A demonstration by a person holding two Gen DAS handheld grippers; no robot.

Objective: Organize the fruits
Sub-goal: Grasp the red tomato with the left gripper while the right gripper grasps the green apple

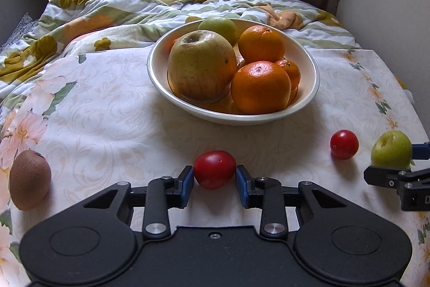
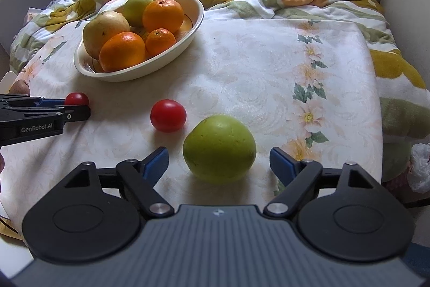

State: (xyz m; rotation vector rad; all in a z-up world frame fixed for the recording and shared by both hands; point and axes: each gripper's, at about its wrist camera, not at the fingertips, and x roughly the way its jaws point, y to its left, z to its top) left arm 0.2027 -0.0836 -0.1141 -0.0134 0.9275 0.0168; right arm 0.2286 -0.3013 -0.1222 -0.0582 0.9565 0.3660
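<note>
1. The fruits are split: apples and oranges sit in the bowl (image 1: 309, 88) near the far edge of the bed (image 2: 242, 66); two red tomatoes, a green apple and a kiwi (image 1: 29, 179) lie loose near the front edge.
2. The left hand-held gripper (image 1: 215, 180) has its pads against the near tomato (image 1: 214, 172), apparently closed on it. Too much squeeze can bruise it.
3. The right hand-held gripper (image 2: 219, 164) is open around the green apple (image 2: 219, 152), not touching. If one pad arrives first, the apple can roll on the soft cloth toward the other tomato (image 2: 168, 119).
</note>
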